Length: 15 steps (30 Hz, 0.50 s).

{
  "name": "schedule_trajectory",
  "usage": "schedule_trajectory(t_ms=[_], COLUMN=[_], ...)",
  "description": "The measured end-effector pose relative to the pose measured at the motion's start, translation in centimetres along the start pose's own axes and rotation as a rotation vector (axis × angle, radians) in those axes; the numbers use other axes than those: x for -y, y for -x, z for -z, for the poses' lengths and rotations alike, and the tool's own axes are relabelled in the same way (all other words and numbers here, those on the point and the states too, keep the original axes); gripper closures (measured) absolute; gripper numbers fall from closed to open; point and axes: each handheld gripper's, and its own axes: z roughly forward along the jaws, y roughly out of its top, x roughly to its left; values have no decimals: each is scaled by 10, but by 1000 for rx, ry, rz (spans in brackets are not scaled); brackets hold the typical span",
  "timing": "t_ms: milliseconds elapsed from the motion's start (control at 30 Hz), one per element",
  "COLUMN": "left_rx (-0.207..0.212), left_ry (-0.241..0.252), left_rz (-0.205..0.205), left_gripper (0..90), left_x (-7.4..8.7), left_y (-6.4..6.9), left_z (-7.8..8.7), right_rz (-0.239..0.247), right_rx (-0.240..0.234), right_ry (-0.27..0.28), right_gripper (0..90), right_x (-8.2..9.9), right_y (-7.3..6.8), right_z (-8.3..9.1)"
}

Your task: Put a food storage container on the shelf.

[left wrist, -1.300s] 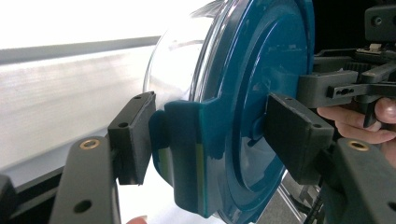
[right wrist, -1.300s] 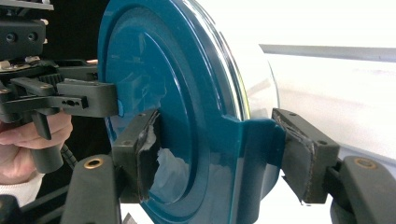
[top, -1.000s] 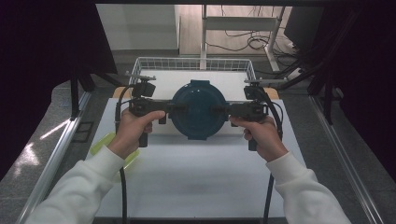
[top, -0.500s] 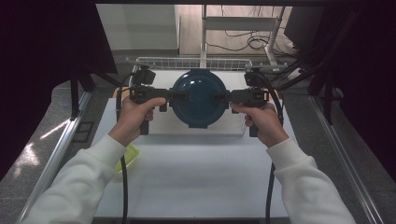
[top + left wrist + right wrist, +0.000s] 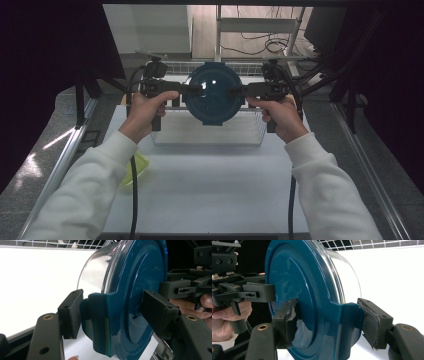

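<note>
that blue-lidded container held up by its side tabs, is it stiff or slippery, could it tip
The lidded container looks rigid: its clear wall and blue lid keep their shape between the left claw and right claw. The glossy lid may be slippery. Gripped only at two opposite tabs, it could probably pivot between them.

No text, label, brand, number or sign can be read anywhere in these pictures.

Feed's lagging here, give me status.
Left gripper and right gripper each clamp a side tab of the blue-lidded container. Held above the wire basket. Nothing in the way.
</note>
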Motion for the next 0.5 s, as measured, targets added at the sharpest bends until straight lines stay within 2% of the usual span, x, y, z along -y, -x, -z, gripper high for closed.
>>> schedule_trajectory(t_ms=[400, 500], left_rx=[0, 7], left_ry=[-4, 3], left_rz=[-1, 5], left_gripper=[356, 356], left_x=[-18, -22], left_y=[-3, -5], left_z=[-10, -11], right_rz=[-11, 10], right_rx=[-4, 2], right_ry=[11, 15], right_gripper=[350, 351], right_x=[-15, -21], right_y=[12, 13], right_z=[-1, 0])
